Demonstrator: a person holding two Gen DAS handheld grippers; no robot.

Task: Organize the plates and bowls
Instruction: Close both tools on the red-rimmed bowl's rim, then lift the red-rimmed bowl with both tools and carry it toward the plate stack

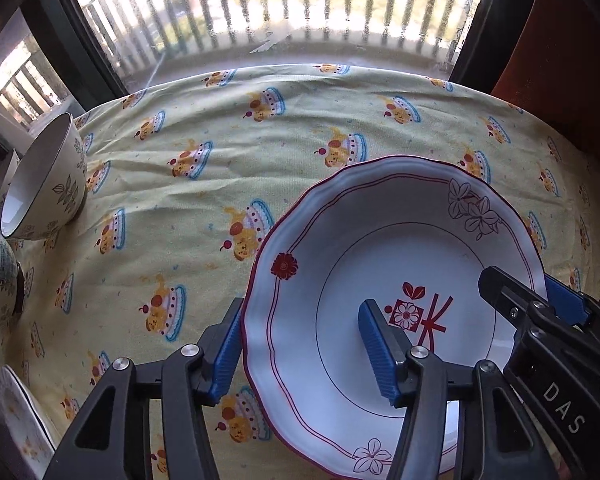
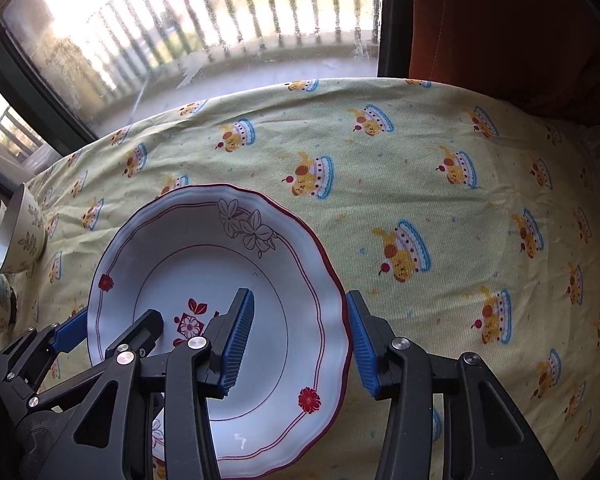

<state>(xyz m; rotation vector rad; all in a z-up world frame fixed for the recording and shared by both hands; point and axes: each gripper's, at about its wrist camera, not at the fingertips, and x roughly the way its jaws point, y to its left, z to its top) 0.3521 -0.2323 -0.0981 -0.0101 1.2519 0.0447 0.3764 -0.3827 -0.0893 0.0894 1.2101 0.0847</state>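
The white scalloped plate (image 1: 380, 280) with red rim and flower prints sits between both tongs' wide-spread fingers: left tongs (image 1: 304, 352), right tongs (image 2: 300, 344).

Plate (image 1: 380, 240): white, scalloped dark-red rim, double thin red line inside it, red flowers, outlined blossoms, red emblem at centre. Cloth on counter (image 1: 228, 128): pale yellow, repeating print of blue-frilled cakes with cherries. Bowl (image 1: 44, 184), left of the plate: cream outside with green leaf sprigs, white inside. Left gripper (image 1: 300, 350) and right gripper (image 2: 300, 348): black frames, ribbed blue pads.
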